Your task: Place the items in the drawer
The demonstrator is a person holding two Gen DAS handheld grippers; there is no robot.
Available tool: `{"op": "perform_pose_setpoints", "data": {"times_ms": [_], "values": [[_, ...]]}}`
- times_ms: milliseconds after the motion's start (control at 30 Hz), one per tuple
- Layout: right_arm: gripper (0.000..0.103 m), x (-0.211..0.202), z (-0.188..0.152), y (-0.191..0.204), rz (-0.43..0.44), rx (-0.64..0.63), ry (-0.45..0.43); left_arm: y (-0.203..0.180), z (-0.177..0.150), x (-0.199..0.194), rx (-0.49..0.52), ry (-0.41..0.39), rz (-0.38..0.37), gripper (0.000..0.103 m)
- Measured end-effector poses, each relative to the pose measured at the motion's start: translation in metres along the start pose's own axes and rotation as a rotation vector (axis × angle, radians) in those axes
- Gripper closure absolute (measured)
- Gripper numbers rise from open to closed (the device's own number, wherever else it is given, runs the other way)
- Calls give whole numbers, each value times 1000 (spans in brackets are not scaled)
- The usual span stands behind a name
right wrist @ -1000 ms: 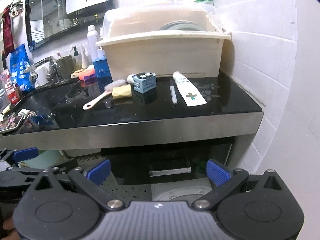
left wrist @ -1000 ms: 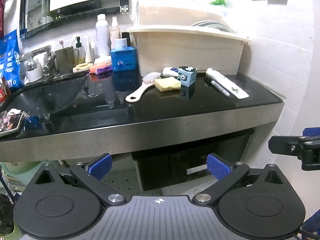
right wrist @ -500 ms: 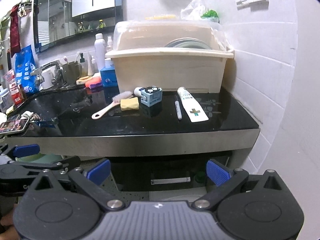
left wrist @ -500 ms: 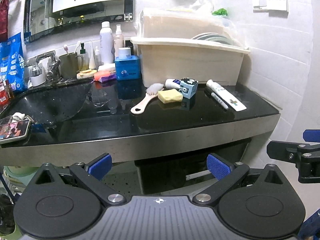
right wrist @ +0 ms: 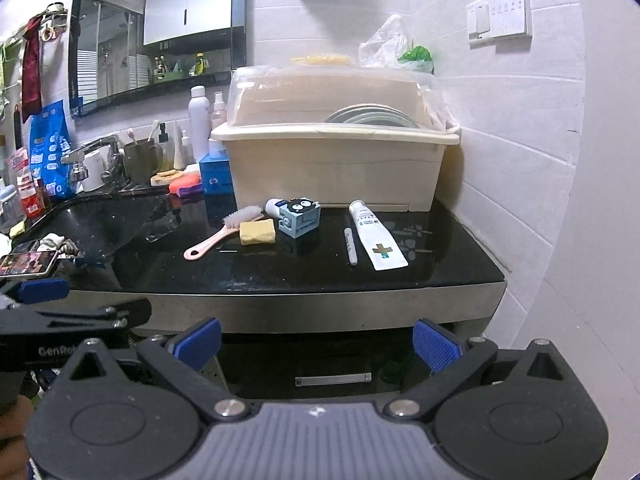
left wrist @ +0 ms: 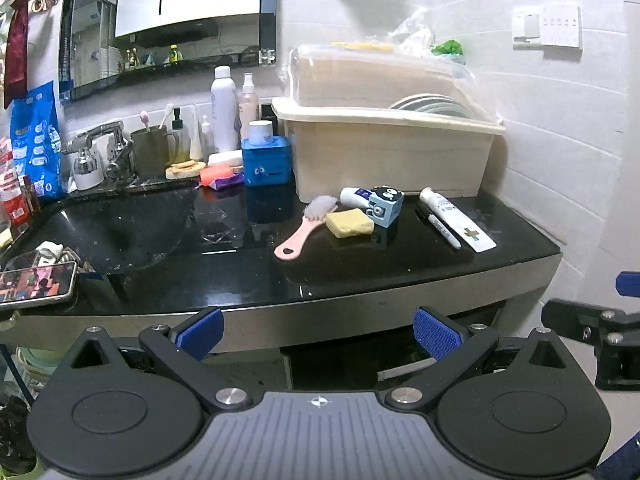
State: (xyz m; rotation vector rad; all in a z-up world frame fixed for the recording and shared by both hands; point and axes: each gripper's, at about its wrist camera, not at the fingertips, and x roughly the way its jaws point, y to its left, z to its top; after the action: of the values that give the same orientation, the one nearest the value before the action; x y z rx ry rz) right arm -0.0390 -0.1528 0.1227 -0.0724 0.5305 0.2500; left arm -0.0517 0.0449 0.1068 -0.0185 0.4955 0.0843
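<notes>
On the black counter lie a pink brush, a yellow sponge, a blue cube box, a white pen and a white tube. They also show in the left wrist view: brush, sponge, cube box, tube. The dark drawer with a bar handle sits shut under the counter. My left gripper and right gripper are open, empty, held below the counter edge in front of it.
A beige dish rack stands behind the items. A sink with a tap is at left, with bottles and a blue box. A phone lies on the counter's left edge. A tiled wall is at right.
Both grippers have risen and tilted up, so the counter and wall sit lower in view and the drawer is nearer the bottom. Nothing on the counter has moved.
</notes>
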Motion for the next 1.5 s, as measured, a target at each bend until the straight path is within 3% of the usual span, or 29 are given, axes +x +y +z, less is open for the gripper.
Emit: {"op": "perform_pose_setpoints", "data": {"times_ms": [300, 1500], "values": [[0, 0, -12, 1, -37, -7, -27, -10, -3, 2, 28, 12, 8, 1], [0, 23, -32, -5, -40, 16, 32, -19, -25, 21, 48, 71, 1, 1]]}}
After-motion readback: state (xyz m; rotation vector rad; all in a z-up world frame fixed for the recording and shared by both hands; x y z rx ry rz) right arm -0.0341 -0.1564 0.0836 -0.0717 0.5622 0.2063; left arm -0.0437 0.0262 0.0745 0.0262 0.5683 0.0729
